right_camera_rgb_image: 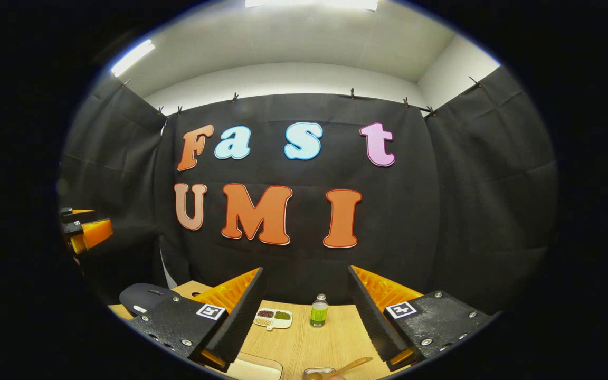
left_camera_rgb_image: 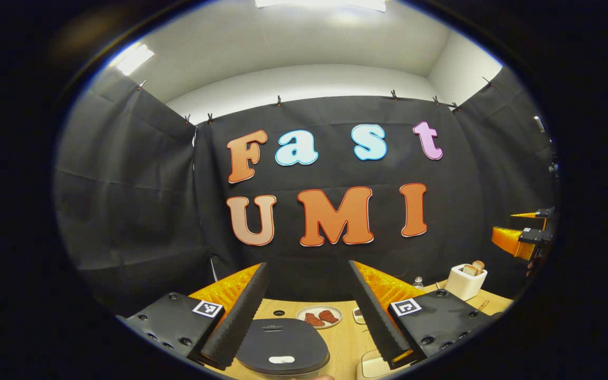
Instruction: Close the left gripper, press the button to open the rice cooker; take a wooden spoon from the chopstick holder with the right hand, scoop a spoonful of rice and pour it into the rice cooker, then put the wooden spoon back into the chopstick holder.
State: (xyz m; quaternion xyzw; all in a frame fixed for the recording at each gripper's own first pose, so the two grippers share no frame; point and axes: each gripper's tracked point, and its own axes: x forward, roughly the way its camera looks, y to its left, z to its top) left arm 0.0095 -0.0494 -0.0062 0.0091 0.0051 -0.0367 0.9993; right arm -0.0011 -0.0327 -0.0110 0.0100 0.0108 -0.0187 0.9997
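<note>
Both the left tongs (left_camera_rgb_image: 306, 316) and right tongs (right_camera_rgb_image: 304, 316) gaped empty; the left needed closing, then centring above the rice cooker (left_camera_rgb_image: 282, 347) button (left_camera_rgb_image: 282, 359).

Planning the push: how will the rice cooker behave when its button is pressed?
The rice cooker looks broad, low and flat-lidded, so it probably won't tip. On the smooth wooden table it might slide slightly. It likely feels rigid.

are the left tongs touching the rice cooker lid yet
Apart. The left gripper view shows the left tongs open and raised above the rice cooker, lid visible between the fingers.
</note>
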